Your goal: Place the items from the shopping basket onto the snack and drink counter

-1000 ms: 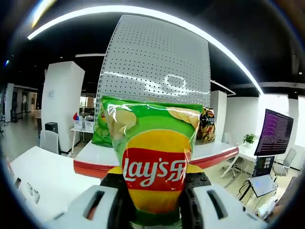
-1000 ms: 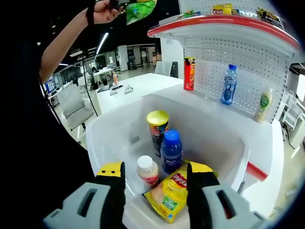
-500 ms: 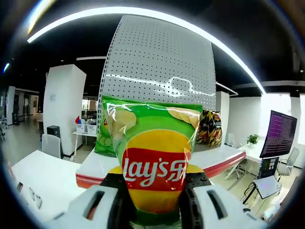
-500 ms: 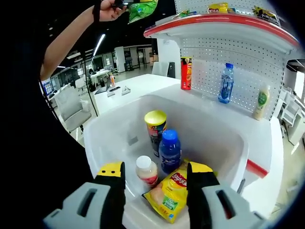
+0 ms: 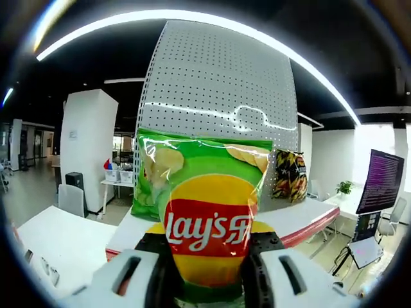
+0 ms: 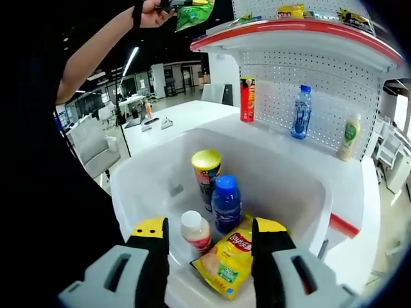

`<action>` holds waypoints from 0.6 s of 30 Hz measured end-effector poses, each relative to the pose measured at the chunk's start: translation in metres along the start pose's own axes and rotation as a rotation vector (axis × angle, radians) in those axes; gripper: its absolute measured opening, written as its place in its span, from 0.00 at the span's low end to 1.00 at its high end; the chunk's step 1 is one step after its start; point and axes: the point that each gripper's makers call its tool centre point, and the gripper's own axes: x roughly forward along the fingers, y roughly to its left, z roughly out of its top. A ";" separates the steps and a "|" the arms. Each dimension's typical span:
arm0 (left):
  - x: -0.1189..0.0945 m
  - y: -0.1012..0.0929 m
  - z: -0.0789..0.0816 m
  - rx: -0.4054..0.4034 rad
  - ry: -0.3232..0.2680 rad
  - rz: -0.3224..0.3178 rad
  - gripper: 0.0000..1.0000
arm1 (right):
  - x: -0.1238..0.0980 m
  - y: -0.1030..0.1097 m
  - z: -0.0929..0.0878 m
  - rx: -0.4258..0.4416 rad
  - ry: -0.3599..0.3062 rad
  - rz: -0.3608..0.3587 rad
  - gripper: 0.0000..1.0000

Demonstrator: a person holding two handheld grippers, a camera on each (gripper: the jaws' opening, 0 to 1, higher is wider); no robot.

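My left gripper (image 5: pixel 207 247) is shut on a green Lay's chip bag (image 5: pixel 205 212), held upright in front of the red-edged top shelf (image 5: pixel 302 221). A second green bag (image 5: pixel 144 196) and a dark bag (image 5: pixel 289 176) stand on that shelf against the pegboard. In the right gripper view, the same left gripper (image 6: pixel 168 5) shows up high in a person's hand, with the green bag (image 6: pixel 192 13) beside the shelf edge. My right gripper (image 6: pixel 207 231) hangs open over the white basket (image 6: pixel 141 186). Inside lie a yellow-lidded can (image 6: pixel 207 168), a blue bottle (image 6: pixel 226 202), a small white-capped bottle (image 6: pixel 194 230) and a yellow Lay's bag (image 6: pixel 228 260).
The lower counter (image 6: pixel 350 176) carries a red can (image 6: pixel 247 98), a water bottle (image 6: pixel 300 110) and a pale green bottle (image 6: pixel 349 136) along the pegboard. The person's arm (image 6: pixel 96 51) reaches up at left. White desks (image 5: pixel 58 240) and a monitor (image 5: pixel 382 183) stand behind the shelf.
The left gripper view has drawn closer to the top shelf, still gripping the green bag. The right gripper stays open over the basket, its view barely shifted.
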 end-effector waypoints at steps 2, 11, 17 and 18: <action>0.004 0.002 0.003 0.003 -0.002 0.004 0.36 | -0.001 0.000 -0.001 0.005 -0.001 -0.003 0.50; 0.022 0.004 0.007 0.018 0.009 0.009 0.36 | -0.002 0.001 -0.006 0.019 0.004 -0.011 0.50; 0.031 0.005 0.014 0.022 0.000 0.013 0.36 | -0.001 0.001 -0.003 0.016 0.004 -0.011 0.50; 0.032 0.006 0.015 0.024 -0.001 0.014 0.36 | -0.001 0.001 -0.002 0.014 0.005 -0.010 0.50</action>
